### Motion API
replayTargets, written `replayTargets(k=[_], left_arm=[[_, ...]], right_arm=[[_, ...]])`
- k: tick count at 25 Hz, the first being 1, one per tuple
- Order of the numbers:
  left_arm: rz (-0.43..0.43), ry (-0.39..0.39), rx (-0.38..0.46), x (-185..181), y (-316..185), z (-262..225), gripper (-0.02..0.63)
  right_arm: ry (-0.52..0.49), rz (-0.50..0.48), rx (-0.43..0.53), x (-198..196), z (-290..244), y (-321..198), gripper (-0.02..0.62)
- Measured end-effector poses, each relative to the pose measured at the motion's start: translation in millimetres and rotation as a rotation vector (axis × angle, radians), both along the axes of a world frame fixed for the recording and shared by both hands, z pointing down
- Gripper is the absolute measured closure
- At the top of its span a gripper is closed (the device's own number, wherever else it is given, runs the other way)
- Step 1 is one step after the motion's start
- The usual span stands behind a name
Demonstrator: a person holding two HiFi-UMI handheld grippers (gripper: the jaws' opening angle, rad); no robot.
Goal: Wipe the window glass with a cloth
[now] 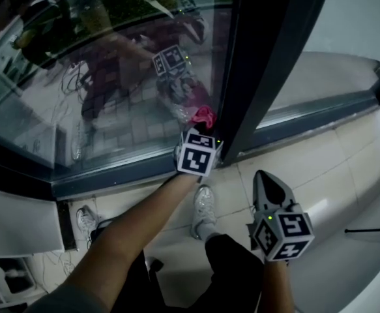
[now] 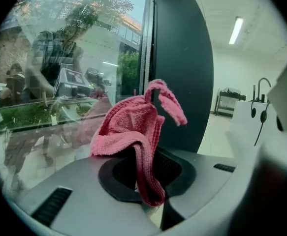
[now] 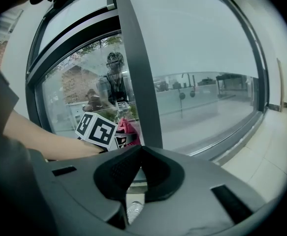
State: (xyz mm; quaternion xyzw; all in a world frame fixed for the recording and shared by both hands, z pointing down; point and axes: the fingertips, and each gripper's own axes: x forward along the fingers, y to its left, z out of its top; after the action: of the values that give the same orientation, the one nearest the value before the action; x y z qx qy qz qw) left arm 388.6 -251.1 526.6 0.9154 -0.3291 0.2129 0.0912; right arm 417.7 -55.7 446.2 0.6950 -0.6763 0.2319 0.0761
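My head view is dim and bluish. Daylight comes through the window glass point(image 1: 111, 96), which is thick with reflections. A ceiling strip light point(image 2: 236, 30) glares in my left gripper view. Every view bends and darkens at the edges.

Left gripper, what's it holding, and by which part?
A pink cloth, pinched by a lower fold; the rest bunches loosely above the jaws.

The left gripper point(image 1: 201, 125) and right gripper point(image 1: 263, 180) are grey, each with a black-and-white marker cube point(image 1: 196, 154). The person wears dark trousers point(image 1: 232, 272) and a white shoe point(image 1: 204, 208).
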Motion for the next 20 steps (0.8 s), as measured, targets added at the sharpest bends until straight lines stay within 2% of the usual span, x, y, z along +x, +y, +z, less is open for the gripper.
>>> replayTargets(k=[11, 16, 20], left_arm=[[0.111, 0.016, 0.000, 28.5, 18.7, -0.8, 0.552], [0.107, 0.049, -0.017, 8.3, 41.9, -10.5, 0.552], [0.076, 0.037, -0.026, -32.7, 41.8, -5.3, 0.552]], right_arm=[[0.001, 0.008, -0.011, 5.1, 2.8, 6.4, 0.604], [0.030, -0.046, 0.012, -9.7, -10.7, -3.4, 0.604], [0.038, -0.114, 0.026, -43.6, -19.0, -23.9, 0.604]])
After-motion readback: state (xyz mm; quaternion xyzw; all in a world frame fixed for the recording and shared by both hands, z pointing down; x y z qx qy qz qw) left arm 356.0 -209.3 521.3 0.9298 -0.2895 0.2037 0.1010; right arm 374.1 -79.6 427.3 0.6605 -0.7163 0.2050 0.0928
